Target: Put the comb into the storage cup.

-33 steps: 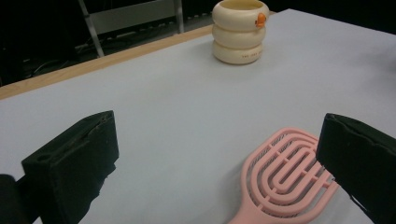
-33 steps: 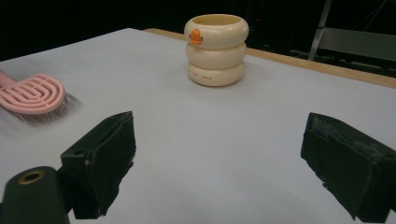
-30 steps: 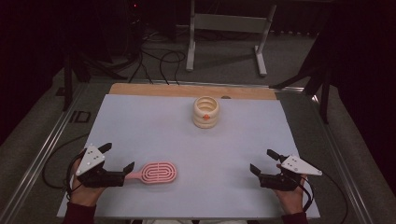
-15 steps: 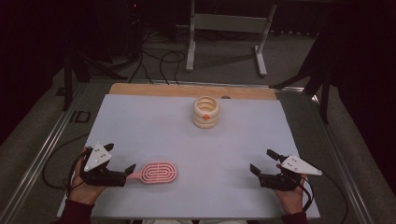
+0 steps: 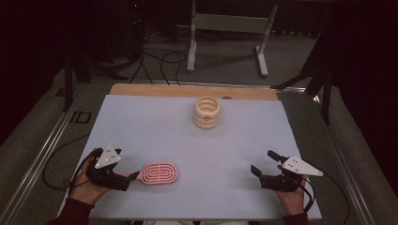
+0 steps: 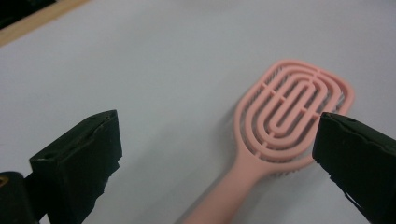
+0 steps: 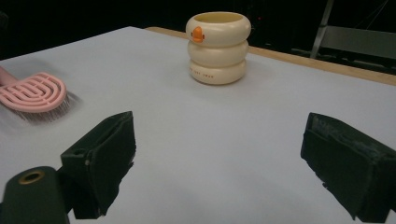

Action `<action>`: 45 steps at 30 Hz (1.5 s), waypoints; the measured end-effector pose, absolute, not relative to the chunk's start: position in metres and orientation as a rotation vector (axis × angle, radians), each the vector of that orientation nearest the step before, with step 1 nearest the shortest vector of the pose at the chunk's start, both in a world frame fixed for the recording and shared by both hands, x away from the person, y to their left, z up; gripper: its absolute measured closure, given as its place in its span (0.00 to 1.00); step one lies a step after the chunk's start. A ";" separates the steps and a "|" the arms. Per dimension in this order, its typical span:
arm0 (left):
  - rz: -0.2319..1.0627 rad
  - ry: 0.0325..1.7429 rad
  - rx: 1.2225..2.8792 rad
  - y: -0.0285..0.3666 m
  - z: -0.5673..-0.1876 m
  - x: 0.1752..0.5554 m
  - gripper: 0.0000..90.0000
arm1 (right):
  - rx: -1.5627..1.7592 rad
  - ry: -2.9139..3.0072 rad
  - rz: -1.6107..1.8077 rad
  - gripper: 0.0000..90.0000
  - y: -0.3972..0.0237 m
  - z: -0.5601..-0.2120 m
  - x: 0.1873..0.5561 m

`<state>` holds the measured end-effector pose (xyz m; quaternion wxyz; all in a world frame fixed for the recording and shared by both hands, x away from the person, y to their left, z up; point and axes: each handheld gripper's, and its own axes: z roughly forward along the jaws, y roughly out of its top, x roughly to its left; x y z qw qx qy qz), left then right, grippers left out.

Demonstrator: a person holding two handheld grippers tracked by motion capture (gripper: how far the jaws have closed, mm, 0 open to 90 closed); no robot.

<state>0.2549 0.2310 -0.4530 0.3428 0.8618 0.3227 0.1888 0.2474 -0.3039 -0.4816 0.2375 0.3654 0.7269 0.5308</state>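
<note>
here pink slotted oval hairbrush (image 5: 158,173), bristles down

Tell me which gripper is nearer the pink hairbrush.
Left. The left gripper sits at the handle end of the pink hairbrush, jaws open around the handle. The right gripper rests open far across the table.

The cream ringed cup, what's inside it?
The cream ringed cup stands upright with its top open; the visible part inside looks empty. Its bottom is hidden by the rim, so I cannot say.
</note>
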 end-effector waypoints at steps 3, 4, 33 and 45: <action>0.470 0.828 2.285 0.227 -0.456 0.258 0.02 | 1.002 1.992 1.454 0.11 -0.304 -0.482 0.247; 0.457 0.819 2.307 0.226 -0.457 0.259 0.02 | 1.002 1.991 1.454 0.11 -0.305 -0.482 0.247; 0.317 0.753 2.599 0.203 -0.478 0.270 0.23 | 1.001 2.000 1.449 0.11 -0.304 -0.482 0.247; 0.236 0.717 2.629 0.204 -0.478 0.271 0.45 | 0.999 2.007 1.448 0.11 -0.303 -0.483 0.248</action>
